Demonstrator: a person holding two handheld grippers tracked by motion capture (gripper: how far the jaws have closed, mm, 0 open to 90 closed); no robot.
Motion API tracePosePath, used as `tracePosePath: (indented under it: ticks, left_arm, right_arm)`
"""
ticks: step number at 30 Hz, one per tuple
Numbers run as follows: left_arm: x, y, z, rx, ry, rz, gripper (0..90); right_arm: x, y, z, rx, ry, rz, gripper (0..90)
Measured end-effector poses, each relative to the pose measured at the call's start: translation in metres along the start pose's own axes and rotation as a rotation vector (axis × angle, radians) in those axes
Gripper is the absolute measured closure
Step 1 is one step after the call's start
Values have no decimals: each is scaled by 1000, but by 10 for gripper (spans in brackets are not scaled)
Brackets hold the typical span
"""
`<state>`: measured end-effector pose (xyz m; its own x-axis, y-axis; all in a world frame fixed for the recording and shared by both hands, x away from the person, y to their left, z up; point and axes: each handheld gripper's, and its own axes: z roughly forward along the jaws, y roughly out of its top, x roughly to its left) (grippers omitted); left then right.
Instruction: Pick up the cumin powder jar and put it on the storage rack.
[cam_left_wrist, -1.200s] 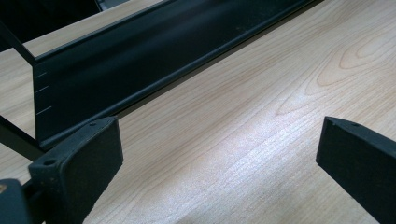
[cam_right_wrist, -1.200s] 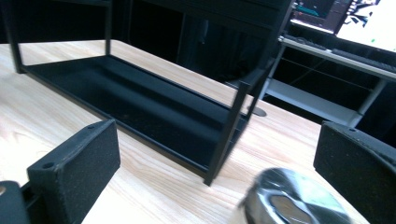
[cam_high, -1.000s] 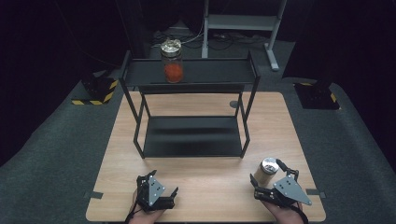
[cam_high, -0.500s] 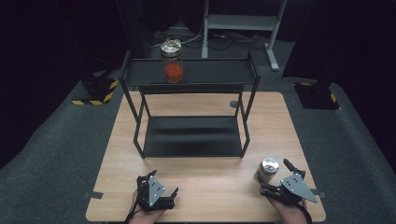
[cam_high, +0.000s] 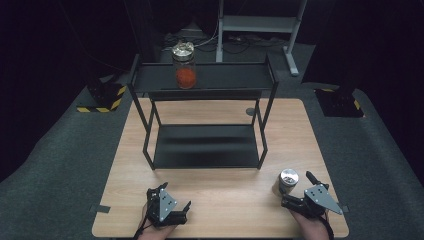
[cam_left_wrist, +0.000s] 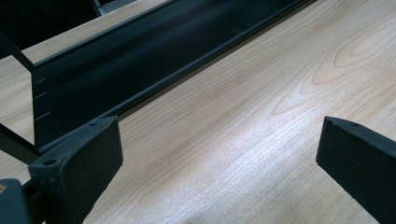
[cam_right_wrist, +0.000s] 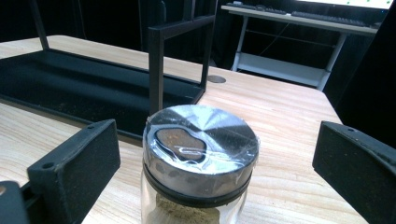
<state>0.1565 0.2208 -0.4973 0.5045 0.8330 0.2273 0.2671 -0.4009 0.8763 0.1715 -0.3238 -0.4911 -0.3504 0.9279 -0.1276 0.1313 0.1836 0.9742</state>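
Note:
A small glass jar (cam_right_wrist: 201, 154) with a silver lid and tan powder inside stands on the wooden table (cam_high: 225, 200) at the front right (cam_high: 288, 181). My right gripper (cam_high: 298, 191) sits just behind it, open. In the right gripper view its jaws (cam_right_wrist: 215, 154) stand wide on either side of the jar without touching it. My left gripper (cam_high: 175, 200) rests low at the front left, open with bare wood between its fingers (cam_left_wrist: 219, 154). A taller jar (cam_high: 185, 69) with red contents stands on the top shelf of a black rack (cam_high: 205, 80).
The black two-level rack takes up the middle of the table; its lower tray (cam_high: 205, 145) (cam_left_wrist: 140, 60) (cam_right_wrist: 70, 84) holds nothing. A rack post (cam_right_wrist: 156, 70) rises just beyond the small jar. A round cable hole (cam_high: 250, 111) lies behind the rack. Dark carpet surrounds the table.
My right gripper has slid a little to the right and turned, staying open beside the small jar. The jar and the left gripper have not moved.

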Motion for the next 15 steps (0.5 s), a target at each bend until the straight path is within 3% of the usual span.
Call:
tracePosePath:
  ticks: [8,15]
  left_arm:
    - [0,0,0,-1,-1,6,8]
    - [0,0,0,-2,-2,8,8]
  right_arm:
    - [-5,-4,2,-2,14,31,99]
    - [-7,-6,6,12,34,30,192]
